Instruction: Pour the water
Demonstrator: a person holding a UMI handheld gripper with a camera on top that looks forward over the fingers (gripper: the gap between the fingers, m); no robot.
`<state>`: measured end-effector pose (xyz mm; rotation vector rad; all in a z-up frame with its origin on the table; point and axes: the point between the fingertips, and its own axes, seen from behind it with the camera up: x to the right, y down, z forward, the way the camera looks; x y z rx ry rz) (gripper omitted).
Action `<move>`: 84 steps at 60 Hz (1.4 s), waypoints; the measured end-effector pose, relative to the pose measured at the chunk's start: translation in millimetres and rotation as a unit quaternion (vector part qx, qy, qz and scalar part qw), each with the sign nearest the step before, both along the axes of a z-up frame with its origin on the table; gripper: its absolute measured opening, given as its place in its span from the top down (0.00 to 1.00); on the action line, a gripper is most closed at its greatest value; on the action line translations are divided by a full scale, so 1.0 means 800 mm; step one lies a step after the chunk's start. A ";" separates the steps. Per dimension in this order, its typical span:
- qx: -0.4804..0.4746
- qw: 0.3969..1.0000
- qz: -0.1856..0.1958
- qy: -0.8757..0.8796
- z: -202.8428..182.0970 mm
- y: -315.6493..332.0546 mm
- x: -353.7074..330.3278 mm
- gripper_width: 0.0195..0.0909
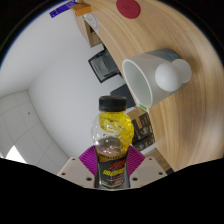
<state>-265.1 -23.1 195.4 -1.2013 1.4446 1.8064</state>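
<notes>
1. Between the fingers (111, 172): one clear plastic bottle (113, 135) with yellow contents and a black cap, its lower body seated between the two magenta pads (88, 157).
2. Closed in on the bottle from both sides, pads pressing against its labelled lower part (no gap visible at either side); narrow opening only, as wide as the bottle.
3. Bottle's cap pointing forward, away from the fingers, toward the white cup (157, 76).
4. Beyond the bottle: one white cup, appearing tilted in the view, on the wooden bench (135, 35), clear of the bottle and not touching it.
5. Just beside the cup, a dark square object (103, 65) (too small to identify).
6. On the far part of the bench: one round red item (130, 7).
7. Count: one bottle, one cup, one red round item, two pads.
8. To the other side of the bottle, pale tiled floor (35, 125).
</notes>
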 end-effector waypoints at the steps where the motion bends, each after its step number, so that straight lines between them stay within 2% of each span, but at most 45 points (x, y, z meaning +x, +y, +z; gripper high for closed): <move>1: -0.002 1.000 0.001 0.003 -0.004 0.000 0.001 0.80; 6: -0.013 1.000 0.005 -0.004 -0.017 0.003 -0.001 0.79; 13: -0.006 0.999 0.018 -0.038 -0.011 0.009 0.000 0.80; 16: 0.005 0.997 0.026 -0.072 -0.002 0.012 -0.002 0.80; 17: 0.008 0.996 0.028 -0.082 0.014 -0.009 0.013 0.80; 24: 0.054 0.969 0.034 -0.237 0.038 0.014 0.018 0.80; 32: 0.112 0.892 0.006 -0.438 0.099 0.019 0.087 0.79; 38: 0.137 0.806 -0.027 -0.575 0.133 0.015 0.169 0.79; 41: 0.135 0.751 -0.037 -0.645 0.133 0.020 0.194 0.79; 47: 0.123 0.652 -0.046 -0.747 0.115 0.015 0.260 0.79; 53: 0.091 0.564 -0.032 -0.820 0.062 0.011 0.305 0.79; 54: 0.091 0.550 -0.031 -0.829 0.040 0.009 0.320 0.79; 57: 0.076 0.531 -0.014 -0.844 0.014 0.009 0.333 0.79; 64: 0.063 0.510 0.014 -0.858 -0.058 0.007 0.354 0.79; 74: 0.046 0.510 0.037 -0.858 -0.126 0.001 0.373 0.78; 76: 0.057 0.512 0.021 -0.857 -0.122 0.001 0.376 0.78; 79: 0.057 0.513 0.019 -0.856 -0.124 -0.002 0.378 0.78; 84: 0.051 0.513 0.022 -0.856 -0.124 0.001 0.373 0.68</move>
